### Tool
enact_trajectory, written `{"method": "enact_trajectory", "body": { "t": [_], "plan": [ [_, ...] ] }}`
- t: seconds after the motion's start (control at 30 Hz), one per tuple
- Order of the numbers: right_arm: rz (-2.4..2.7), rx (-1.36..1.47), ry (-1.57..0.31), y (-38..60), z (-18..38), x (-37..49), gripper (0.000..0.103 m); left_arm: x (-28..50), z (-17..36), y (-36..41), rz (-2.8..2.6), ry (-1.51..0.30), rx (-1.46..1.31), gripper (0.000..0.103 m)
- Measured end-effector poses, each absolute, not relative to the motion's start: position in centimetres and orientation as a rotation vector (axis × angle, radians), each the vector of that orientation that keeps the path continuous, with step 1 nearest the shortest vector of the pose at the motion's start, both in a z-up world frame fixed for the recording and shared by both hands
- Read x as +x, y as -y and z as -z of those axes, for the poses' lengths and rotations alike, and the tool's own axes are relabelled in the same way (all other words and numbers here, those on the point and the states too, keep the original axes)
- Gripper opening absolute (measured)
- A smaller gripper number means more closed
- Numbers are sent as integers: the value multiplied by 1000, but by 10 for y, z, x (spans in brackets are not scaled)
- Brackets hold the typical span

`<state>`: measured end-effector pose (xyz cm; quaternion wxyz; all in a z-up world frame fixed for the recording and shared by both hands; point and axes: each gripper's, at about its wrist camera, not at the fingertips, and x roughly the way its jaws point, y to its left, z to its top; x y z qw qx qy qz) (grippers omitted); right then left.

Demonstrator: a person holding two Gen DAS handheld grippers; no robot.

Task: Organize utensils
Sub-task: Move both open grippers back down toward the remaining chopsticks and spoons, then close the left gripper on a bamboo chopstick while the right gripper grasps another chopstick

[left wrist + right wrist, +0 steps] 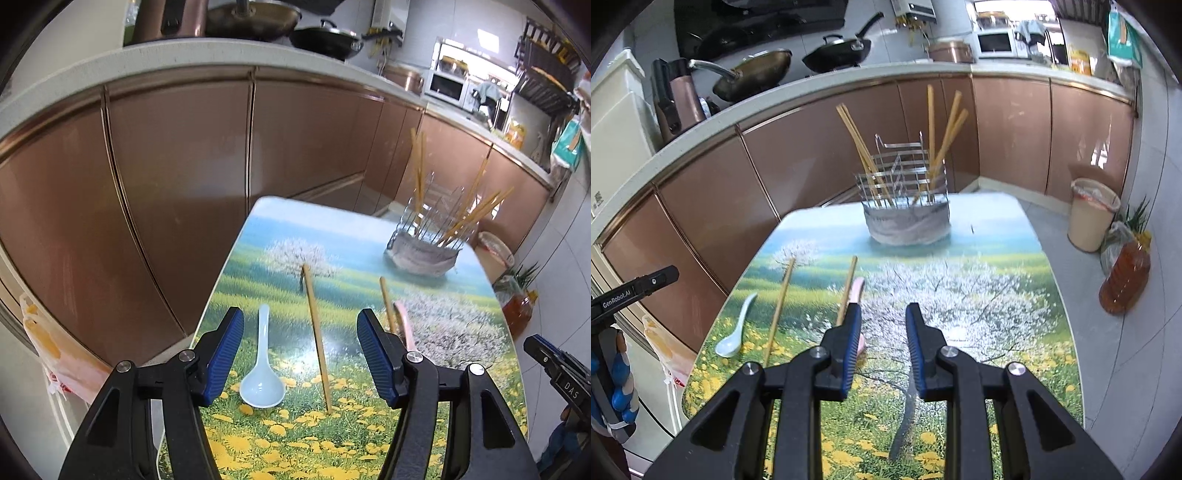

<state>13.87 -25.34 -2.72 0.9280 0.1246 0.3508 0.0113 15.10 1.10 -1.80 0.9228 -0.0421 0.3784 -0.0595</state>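
Note:
A white spoon [261, 373] and a wooden chopstick [317, 338] lie on the picture-printed table [288, 229] between the jaws of my open, empty left gripper [300, 349]. A second chopstick [386, 303] and a pink spoon [405, 326] lie to the right, partly hidden by the right finger. A wire utensil holder [424, 240] with several chopsticks stands at the far end. In the right wrist view my right gripper [882, 341] is open and empty above the table; the pink spoon [857, 290], both chopsticks [779, 306] [847, 290], white spoon [735, 328] and holder [907, 206] show ahead.
Brown kitchen cabinets [177, 184] run close behind the table, with pans [838, 51] on the counter. A bin [1091, 214] and an oil bottle [1124, 280] stand on the floor to the right. The left gripper also shows at the left edge of the right wrist view [631, 291].

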Motion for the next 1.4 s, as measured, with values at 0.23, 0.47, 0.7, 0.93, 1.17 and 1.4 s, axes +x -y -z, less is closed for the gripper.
{"method": "enact_trajectory", "body": {
  "t": [0.23, 0.47, 0.7, 0.93, 1.17, 1.4],
  "plan": [
    [-33, 276, -763, 258, 45, 162, 24, 173, 38, -5, 127, -843, -70, 63],
    [-46, 286, -813, 257, 64, 186, 24, 192, 62, 0, 143, -913, -68, 63],
    [-71, 281, -862, 254, 81, 216, 24, 217, 82, 6, 159, -980, -90, 63],
    [-136, 236, -932, 238, 86, 261, 24, 264, 97, 15, 188, -1116, -115, 63],
    [-208, 135, -1041, 210, 89, 316, 24, 315, 111, 21, 190, -1244, -82, 62],
    [-241, 86, -1092, 188, 96, 355, 24, 343, 131, 26, 181, -1317, -56, 54]
  ]
}}
